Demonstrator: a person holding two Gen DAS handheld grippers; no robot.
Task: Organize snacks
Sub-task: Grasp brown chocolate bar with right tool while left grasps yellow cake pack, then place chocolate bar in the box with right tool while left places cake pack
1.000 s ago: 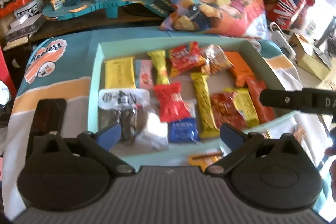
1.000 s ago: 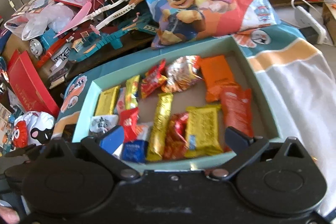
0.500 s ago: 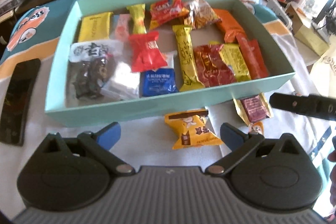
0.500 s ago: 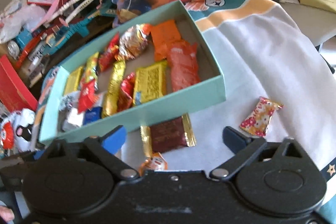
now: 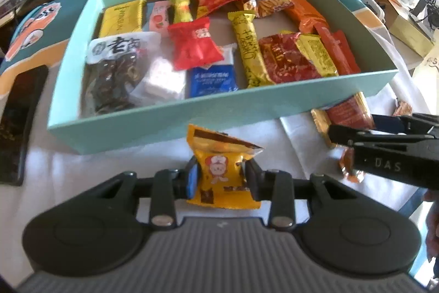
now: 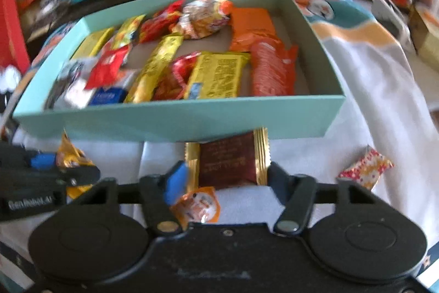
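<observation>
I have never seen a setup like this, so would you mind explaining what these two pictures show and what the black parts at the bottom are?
There is no robot here. A person holds a pair of tongs in each hand, and a fisheye camera on each looks forward along its two fingers. One picture is taken from the left tongs and the other from the right tongs. The black shapes at the bottom are the tools themselves.

On a white cloth stands a teal box full of wrapped snacks, with a few more lying loose in front.

The left tongs have just been closing and now pinch a yellow packet. The right tongs have also been closing, around a dark red packet with gold ends. Whether they press on it yet is unclear.
</observation>
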